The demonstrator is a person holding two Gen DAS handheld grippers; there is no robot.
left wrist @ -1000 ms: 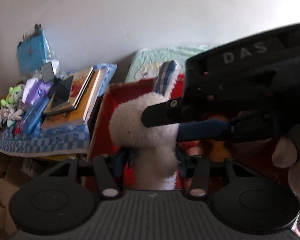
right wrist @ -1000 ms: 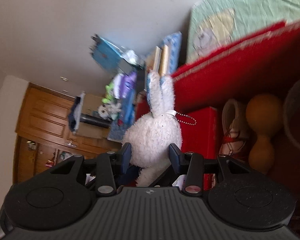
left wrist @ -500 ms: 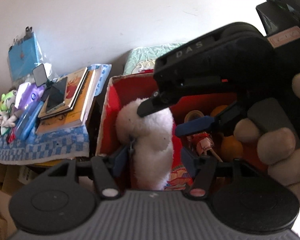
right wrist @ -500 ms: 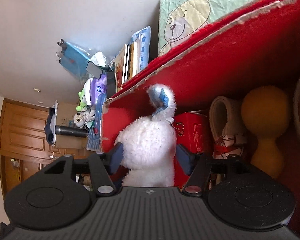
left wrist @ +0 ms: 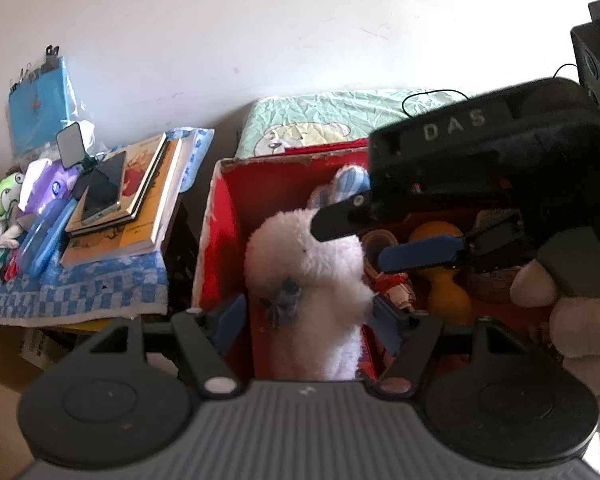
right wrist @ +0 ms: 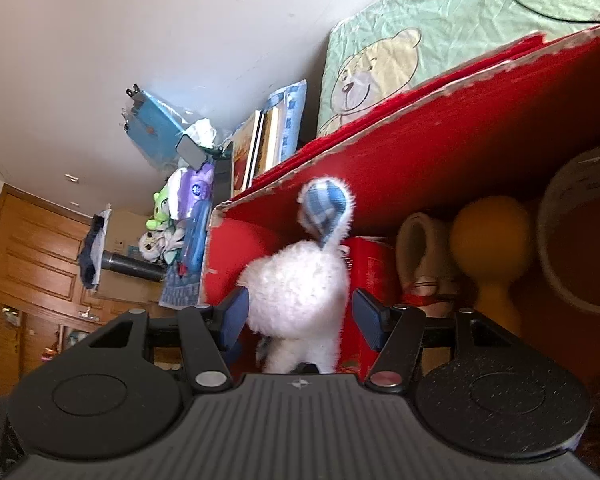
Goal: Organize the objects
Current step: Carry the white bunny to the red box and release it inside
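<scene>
I have the white plush rabbit (left wrist: 306, 272) low in the centre of both views, sitting in the left end of the red box (left wrist: 220, 240). My left hand-held gripper (left wrist: 306, 316) is spread, its blue pads just beside the plush on either side with no clear squeeze. My right hand-held gripper (right wrist: 300, 316) is likewise released, a gap showing beside each pad.

In the left wrist view the right tool's black body fills the right half and blocks most of the box interior; my fingers (left wrist: 580, 328) wrap its handle at the right edge. Behind it I make out an orange gourd-shaped toy (left wrist: 440, 276) and a roll of tape (left wrist: 374, 238), both partly covered. At the left of the frame, a stack of books (left wrist: 140, 208) with a phone (left wrist: 102, 188) on top lies on a blue checked cloth (left wrist: 80, 292) over the surface. A green bear-print sheet (left wrist: 332, 120) lies behind the box.

In the right wrist view the rabbit's checked ear (right wrist: 324, 208) stands against the box wall; a round container (right wrist: 580, 232) at the right edge is cut off and blurred.

Compared with half a second ago, both pairs of pads stand wider and the rabbit sits slightly deeper in the box.
</scene>
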